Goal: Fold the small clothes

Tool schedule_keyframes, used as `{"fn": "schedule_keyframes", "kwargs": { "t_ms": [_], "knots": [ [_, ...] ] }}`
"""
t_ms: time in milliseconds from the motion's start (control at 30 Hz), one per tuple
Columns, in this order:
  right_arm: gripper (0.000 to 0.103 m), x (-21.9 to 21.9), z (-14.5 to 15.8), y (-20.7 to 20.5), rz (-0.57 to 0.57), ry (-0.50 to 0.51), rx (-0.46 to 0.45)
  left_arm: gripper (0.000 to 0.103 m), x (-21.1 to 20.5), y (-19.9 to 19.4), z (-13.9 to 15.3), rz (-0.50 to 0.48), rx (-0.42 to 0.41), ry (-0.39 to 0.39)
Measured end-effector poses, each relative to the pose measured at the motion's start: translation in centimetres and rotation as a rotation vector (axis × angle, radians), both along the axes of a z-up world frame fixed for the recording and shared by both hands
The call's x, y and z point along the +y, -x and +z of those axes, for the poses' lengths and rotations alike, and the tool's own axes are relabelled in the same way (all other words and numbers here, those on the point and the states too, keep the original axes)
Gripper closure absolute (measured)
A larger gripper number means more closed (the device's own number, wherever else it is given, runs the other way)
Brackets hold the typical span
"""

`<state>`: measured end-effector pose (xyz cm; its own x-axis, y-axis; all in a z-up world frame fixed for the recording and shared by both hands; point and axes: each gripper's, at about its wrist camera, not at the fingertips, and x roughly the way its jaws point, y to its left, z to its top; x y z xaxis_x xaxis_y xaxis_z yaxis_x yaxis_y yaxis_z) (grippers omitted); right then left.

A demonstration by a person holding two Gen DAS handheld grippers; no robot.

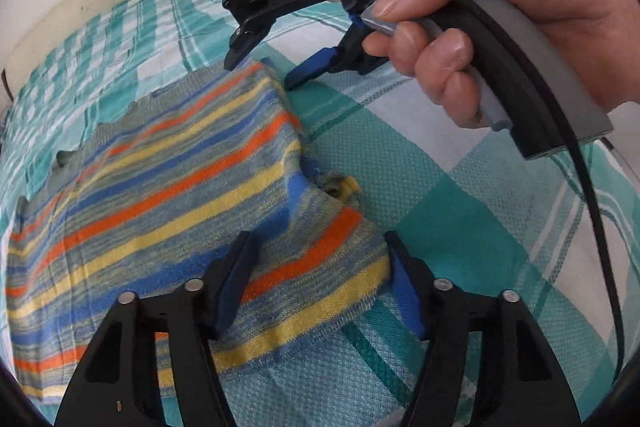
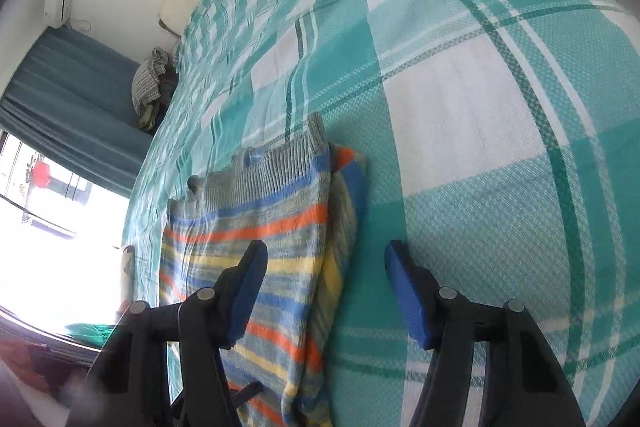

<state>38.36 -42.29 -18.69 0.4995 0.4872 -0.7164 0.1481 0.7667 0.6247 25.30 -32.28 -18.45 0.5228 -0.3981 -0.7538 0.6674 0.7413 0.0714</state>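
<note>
**Striped sweater half folded on the bed**

A small striped knit sweater is seen lying flat on the teal-checked bedspread, one side already turned over the body. The left gripper is held above the near hem, its blue pads apart, nothing pinched. The right gripper is likewise parted and empty, hovering at the sweater's folded edge (its handle is gripped by a hand in the left wrist view). For a neat next fold, both corners of one end should probably be pinched through every layer, lifted together, and laid down with edges aligned.
</note>
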Motion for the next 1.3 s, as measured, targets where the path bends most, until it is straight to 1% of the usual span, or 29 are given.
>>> {"fn": "schedule_keyframes", "kwargs": {
  "t_ms": [33,67,100,167,267,333,367,433,500,633,667,700,733,767,800,833,867,900,933,967,1000,1067,1100,1133,1167,1200,1233,1267,1300],
  "knots": [
    [0.061,0.4,-0.5,-0.9,-0.009,-0.015,0.006,0.090,0.2,0.0,0.2,0.016,-0.007,-0.008],
    [0.075,0.7,-0.8,-1.8,-0.014,-0.021,0.016,0.092,1.0,-0.1,0.6,0.016,0.002,0.023],
    [0.094,1.2,-0.9,-2.5,-0.024,0.010,0.030,0.093,1.9,-0.1,1.1,0.023,0.019,0.067],
    [0.094,2.7,0.4,-3.0,-0.034,0.089,0.003,0.093,5.1,-0.4,2.8,0.075,0.048,0.164],
    [0.094,6.6,4.6,-2.8,0.057,0.126,-0.130,0.093,12.4,-1.2,5.5,0.212,0.100,0.336],
    [0.094,10.2,7.0,-3.1,0.134,0.143,-0.203,0.093,17.1,-1.5,6.1,0.305,0.121,0.397],
    [0.094,12.2,7.6,-3.5,0.162,0.129,-0.217,0.093,19.3,-1.7,6.0,0.352,0.132,0.417],
    [0.094,16.5,8.1,-4.8,0.219,0.099,-0.222,0.094,23.4,-2.2,5.3,0.449,0.156,0.447],
    [0.094,21.5,7.9,-6.4,0.278,0.112,-0.220,0.094,26.5,-2.7,4.3,0.527,0.182,0.459],
    [0.094,29.8,5.7,-8.7,0.337,0.123,-0.188,0.094,30.7,-4.1,1.9,0.642,0.217,0.433],
    [0.094,31.4,4.8,-9.2,0.347,0.130,-0.179,0.093,31.6,-4.6,1.0,0.668,0.237,0.427],
    [0.091,32.9,3.9,-9.6,0.358,0.135,-0.166,0.090,32.3,-4.9,0.2,0.690,0.264,0.420],
    [0.084,34.1,3.0,-10.1,0.366,0.124,-0.147,0.084,33.1,-5.1,-0.3,0.705,0.295,0.421],
    [0.078,34.9,2.0,-10.3,0.359,0.109,-0.122,0.082,33.6,-4.9,-0.4,0.704,0.310,0.442],
    [0.062,35.1,1.4,-10.3,0.335,0.090,-0.109,0.080,34.2,-4.4,-0.1,0.700,0.312,0.457],
    [0.056,34.8,1.3,-9.8,0.297,0.061,-0.123,0.070,34.6,-3.9,0.4,0.697,0.306,0.459],
    [0.056,34.1,1.7,-9.2,0.263,0.028,-0.152,0.051,34.9,-3.1,1.2,0.695,0.289,0.455],
    [0.056,33.4,2.2,-8.5,0.245,0.011,-0.177,0.038,35.1,-2.3,2.0,0.701,0.259,0.440],
    [0.056,32.5,2.9,-7.7,0.237,0.017,-0.197,0.022,35.3,-1.4,2.8,0.702,0.216,0.437],
    [0.056,31.8,3.8,-6.7,0.244,0.047,-0.216,0.016,35.3,-0.6,3.6,0.692,0.176,0.446],
    [0.056,31.2,4.8,-5.6,0.260,0.104,-0.239,0.015,35.2,-0.3,4.1,0.676,0.150,0.451],
    [0.056,30.4,6.6,-2.6,0.313,0.289,-0.298,0.014,34.2,-0.8,4.5,0.650,0.139,0.417],
    [0.056,30.2,7.1,-0.9,0.348,0.373,-0.328,0.014,33.6,-1.6,4.3,0.647,0.137,0.384],
    [0.056,30.1,7.4,0.9,0.384,0.431,-0.353,0.015,33.1,-2.6,3.8,0.663,0.137,0.341],
    [0.056,30.0,7.2,2.6,0.417,0.457,-0.364,0.024,33.0,-3.9,3.0,0.698,0.150,0.289],
    [0.056,30.2,6.7,4.1,0.446,0.462,-0.359,0.037,33.1,-5.0,1.7,0.742,0.178,0.225],
    [0.056,30.6,5.9,5.4,0.480,0.457,-0.345,0.054,33.8,-6.3,0.1,0.780,0.230,0.179],
    [0.056,31.2,4.6,6.5,0.521,0.457,-0.320,0.054,34.8,-6.6,-0.7,0.788,0.270,0.225],
    [0.056,31.8,2.7,7.4,0.569,0.471,-0.268,0.054,36.0,-6.2,-0.8,0.797,0.280,0.283]
  ]
}}
